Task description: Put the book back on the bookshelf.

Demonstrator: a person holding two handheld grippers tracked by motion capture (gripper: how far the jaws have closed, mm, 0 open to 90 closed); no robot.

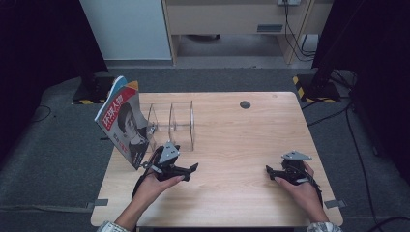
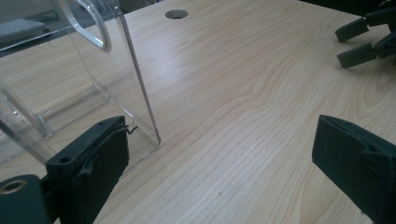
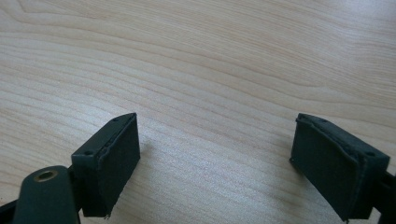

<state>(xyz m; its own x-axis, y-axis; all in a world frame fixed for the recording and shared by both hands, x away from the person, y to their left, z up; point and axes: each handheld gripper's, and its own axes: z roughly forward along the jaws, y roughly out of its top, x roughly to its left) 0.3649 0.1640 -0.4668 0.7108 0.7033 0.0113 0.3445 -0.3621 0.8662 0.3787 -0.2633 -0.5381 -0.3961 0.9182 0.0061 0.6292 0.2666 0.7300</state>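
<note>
A lab or studio recording space. A wooden table [image 1: 251, 130] stands on grey carpet [image 1: 58, 145] between black curtains [image 1: 38, 38], with hazard-taped stand bases [image 1: 316, 89] and loose cables [image 1: 348, 125] around.

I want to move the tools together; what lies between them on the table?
Nothing: bare wood lies between the left tool and the right tool, as the high view shows.

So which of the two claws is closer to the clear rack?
The left claw: it sits just in front of the clear rack. The right claw rests far off on bare table.
</note>
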